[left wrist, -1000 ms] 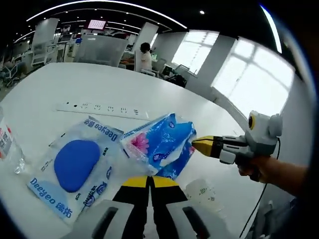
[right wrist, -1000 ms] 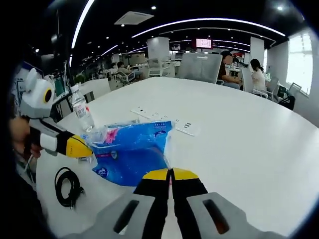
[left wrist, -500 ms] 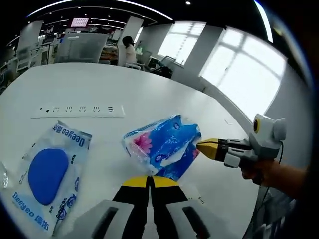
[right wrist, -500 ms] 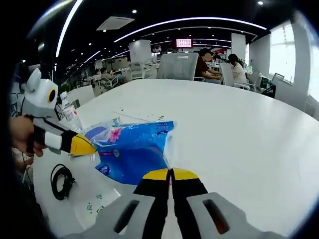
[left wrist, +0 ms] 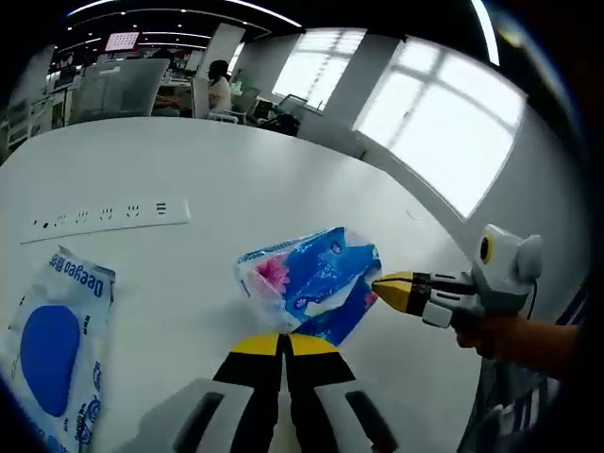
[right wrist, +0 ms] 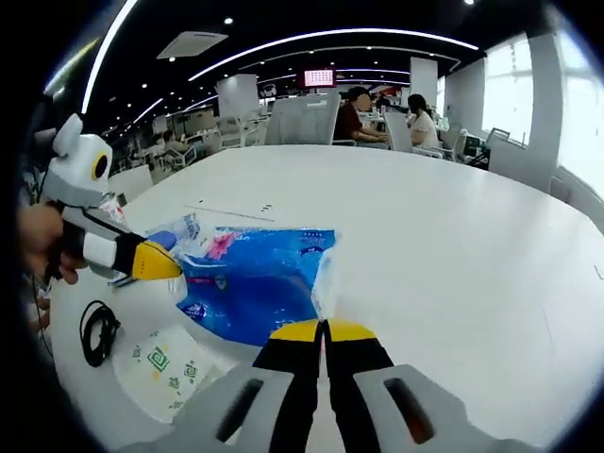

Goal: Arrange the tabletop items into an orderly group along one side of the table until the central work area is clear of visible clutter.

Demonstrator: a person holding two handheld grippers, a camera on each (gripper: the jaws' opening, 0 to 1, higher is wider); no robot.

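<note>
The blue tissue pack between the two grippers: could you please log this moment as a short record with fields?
held item: blue tissue pack, gripped at opposite ends
left gripper: shut on the pack's near edge
right gripper: shut on the pack's other end
surface: white table
nearby, left gripper view: blue pad packet, white power strip
nearby, right gripper view: black cable, patterned wrapper
</note>
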